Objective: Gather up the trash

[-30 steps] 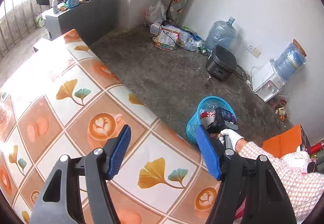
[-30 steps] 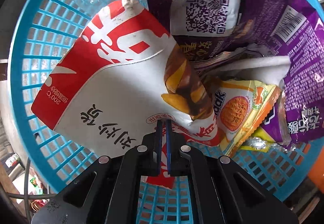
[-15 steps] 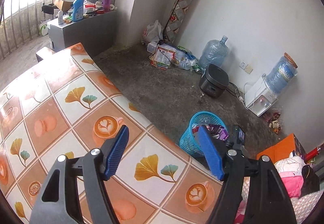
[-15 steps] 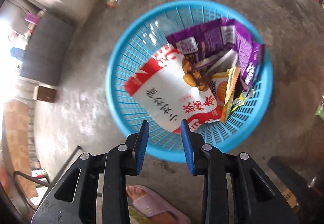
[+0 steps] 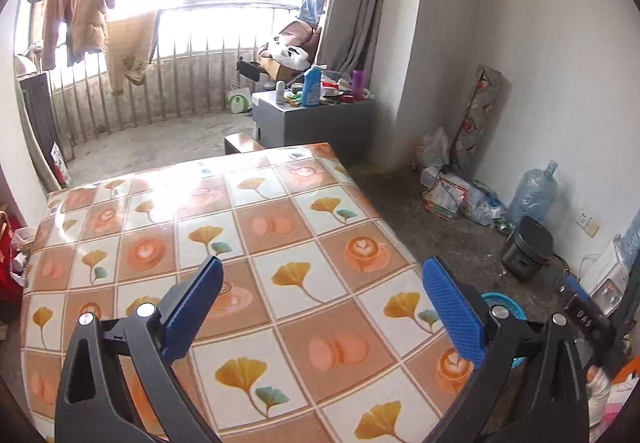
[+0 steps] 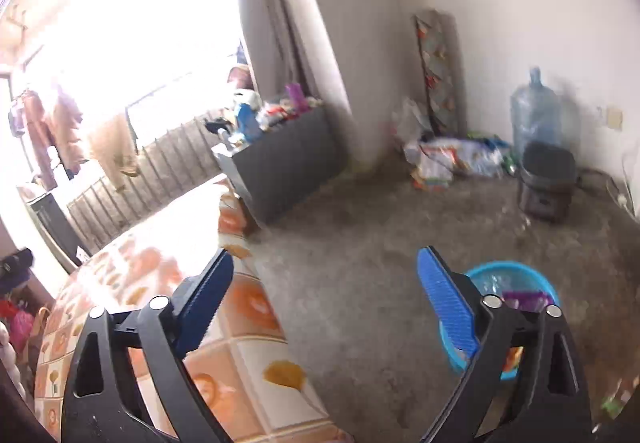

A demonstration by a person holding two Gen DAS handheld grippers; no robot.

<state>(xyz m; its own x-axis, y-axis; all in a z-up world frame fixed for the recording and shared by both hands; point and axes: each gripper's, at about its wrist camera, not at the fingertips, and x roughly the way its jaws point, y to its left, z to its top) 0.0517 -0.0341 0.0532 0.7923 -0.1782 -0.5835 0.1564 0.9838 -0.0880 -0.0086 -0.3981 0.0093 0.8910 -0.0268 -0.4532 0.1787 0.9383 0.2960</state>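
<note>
Blue ribbed pads tip both tools, and both pairs of jaws are spreading wide with nothing between them. Left gripper [image 5: 320, 295], a black-framed two-finger tool, is angled down over the table with the glossy checked cloth of orange squares, ginkgo leaves and coffee cups [image 5: 256, 227], its fingers well above the bare cloth. Right gripper [image 6: 324, 283], of the same build, tilts down and looks across the table's edge and the grey concrete floor [image 6: 360, 243]; its view is blurred. Trash lies in the round blue plastic mesh basket [image 6: 536, 275] on the floor beside the table, just behind the right gripper's right finger, with a purple snack wrapper [image 6: 524, 299] showing inside; from the left wrist only a sliver of the basket's rim [image 5: 506, 303] shows past the right finger. At the lower right of the left view a gloved hand [image 5: 598, 387] holds the other tool's black body. Farther out, against the white wall, stand a large clear blue water jug [image 6: 534, 115], a dark squat cooker [image 6: 546, 175] and a heap of bags [image 6: 452, 159].
</note>
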